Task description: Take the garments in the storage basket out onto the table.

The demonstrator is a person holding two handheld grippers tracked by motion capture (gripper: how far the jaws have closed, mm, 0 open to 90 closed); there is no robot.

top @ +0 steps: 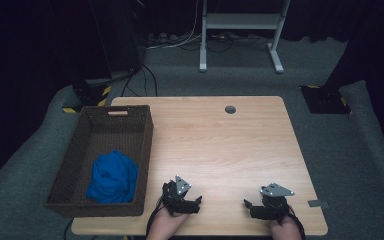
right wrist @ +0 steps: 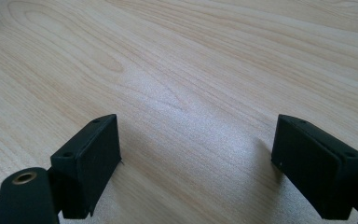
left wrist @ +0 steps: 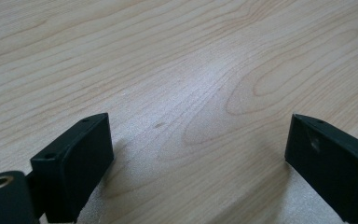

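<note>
Both grippers, left gripper point(top: 192, 204) and right gripper point(top: 251, 209), rest wide apart on table point(top: 220, 135).

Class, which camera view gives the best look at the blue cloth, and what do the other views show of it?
The high view: there the blue cloth lies bunched in the near end of the brown wicker basket, left of the left gripper. The left and right gripper views look along open jaws at bare wooden tabletop, so they add nothing about the cloth.

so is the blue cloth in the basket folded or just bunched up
Bunched up: the blue cloth sits as a crumpled heap with irregular creases at the near end of the basket.
</note>
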